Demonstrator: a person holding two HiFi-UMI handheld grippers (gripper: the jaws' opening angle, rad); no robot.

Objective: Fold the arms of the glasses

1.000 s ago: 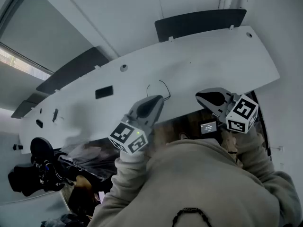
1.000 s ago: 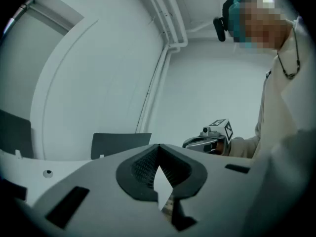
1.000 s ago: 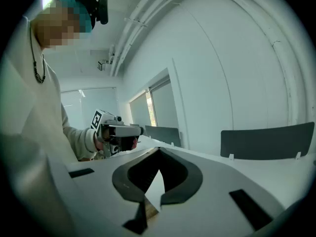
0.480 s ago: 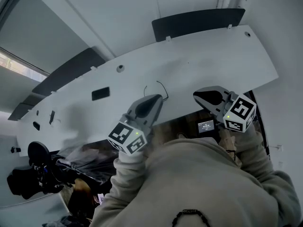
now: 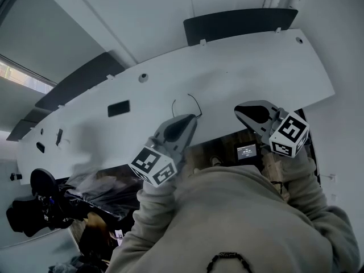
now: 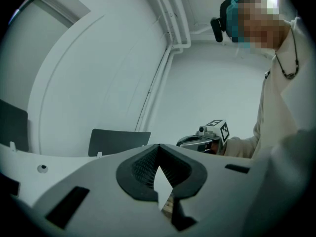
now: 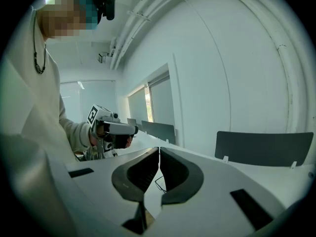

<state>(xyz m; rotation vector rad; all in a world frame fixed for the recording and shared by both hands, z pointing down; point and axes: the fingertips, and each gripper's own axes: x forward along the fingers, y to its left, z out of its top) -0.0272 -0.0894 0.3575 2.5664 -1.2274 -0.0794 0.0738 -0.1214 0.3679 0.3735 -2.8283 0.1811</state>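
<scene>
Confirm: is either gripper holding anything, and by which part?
Nothing is held. The left gripper and right gripper both have their jaws together with nothing between them; the glasses lie ungripped on the white table.

We see a long white table (image 5: 244,75) crossing the middle of the head view, with dark chair backs (image 5: 239,24) beyond its upper edge. A plain white wall (image 5: 148,16) fills the top, and a bright window strip (image 5: 17,71) sits at far left.

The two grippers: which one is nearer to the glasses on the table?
The left gripper; its tip is right beside the glasses, while the right gripper is farther off.
</scene>
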